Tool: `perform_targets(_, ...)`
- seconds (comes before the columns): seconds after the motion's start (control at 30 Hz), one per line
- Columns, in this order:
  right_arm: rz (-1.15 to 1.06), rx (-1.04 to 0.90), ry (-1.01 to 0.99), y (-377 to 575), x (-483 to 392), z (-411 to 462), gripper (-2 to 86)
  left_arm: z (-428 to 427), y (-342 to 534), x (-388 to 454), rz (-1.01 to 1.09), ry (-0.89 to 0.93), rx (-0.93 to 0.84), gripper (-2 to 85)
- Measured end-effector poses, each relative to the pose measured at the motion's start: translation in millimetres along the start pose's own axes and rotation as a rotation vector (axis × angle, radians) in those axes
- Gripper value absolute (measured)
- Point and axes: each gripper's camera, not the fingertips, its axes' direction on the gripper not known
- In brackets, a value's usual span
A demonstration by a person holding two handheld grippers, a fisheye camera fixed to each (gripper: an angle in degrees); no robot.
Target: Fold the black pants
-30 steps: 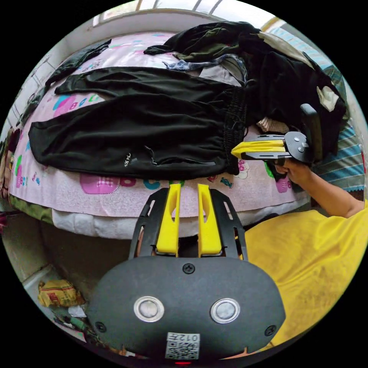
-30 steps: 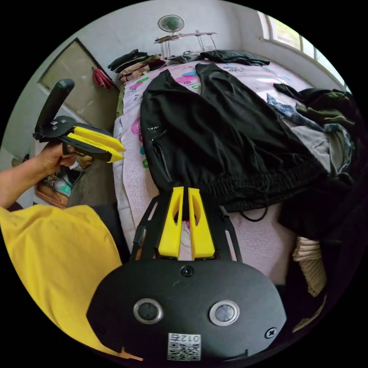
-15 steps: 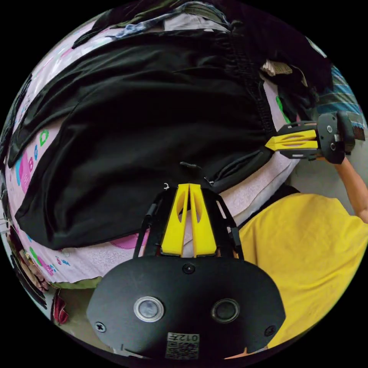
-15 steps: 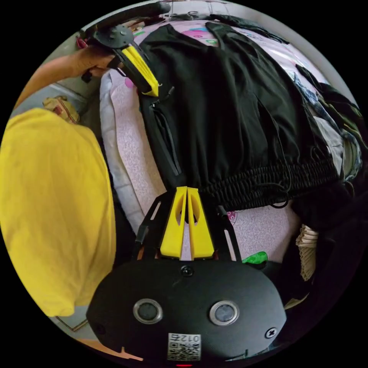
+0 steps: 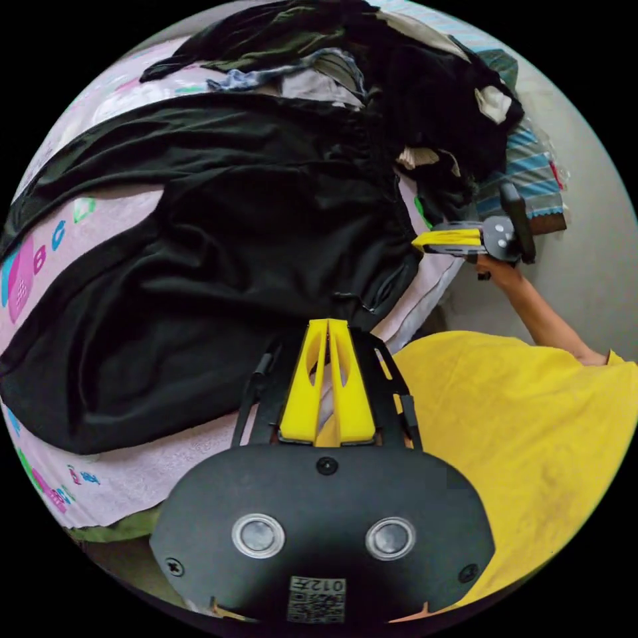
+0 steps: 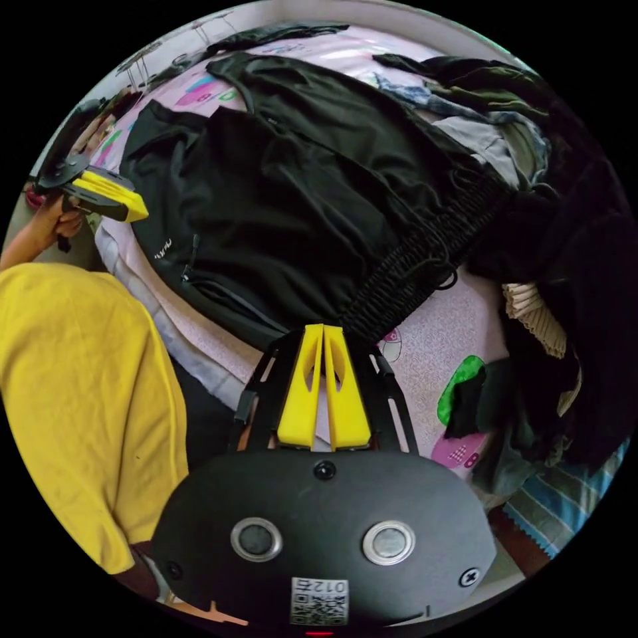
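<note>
The loose black fabric pants (image 5: 219,266) lie spread on the pink patterned bed (image 5: 100,465). Both yellow tongs, left (image 5: 327,325) and right (image 6: 323,329), pinch the near edge at six o'clock; lift evenly, carrying toward twelve.

The far leg ends of the black fabric pants (image 5: 219,252) run out past the left gripper view's edge, and the heaped dark clothes pile (image 6: 565,219) hides the waistband's far end.
</note>
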Motion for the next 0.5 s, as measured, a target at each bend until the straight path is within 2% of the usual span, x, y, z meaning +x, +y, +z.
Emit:
perform_targets(0.13, 0.027, -0.01, -0.068, -15.9, -11.7, 7.2, 0.2, -25.4, -2.8, -23.6, -0.074, -0.082, -0.017, 0.6)
perform_targets(0.27, 0.009, -0.083, -0.055, -22.5, -18.4, 21.1, 0.1, -31.0, -9.3, -10.8, -0.034, -0.23, -0.13, 0.6)
perform_targets(0.37, -0.016, -0.098, -0.05, -32.1, -24.0, 17.3, 0.2, -43.2, -10.8, 11.0, 0.02, -0.336, -0.124, 0.6)
perform_targets(0.5, -0.098, -0.176, -0.015, -56.2, -36.9, 15.1, 0.4, -55.2, -21.8, 24.1, 0.054, -0.331, -0.167, 0.6)
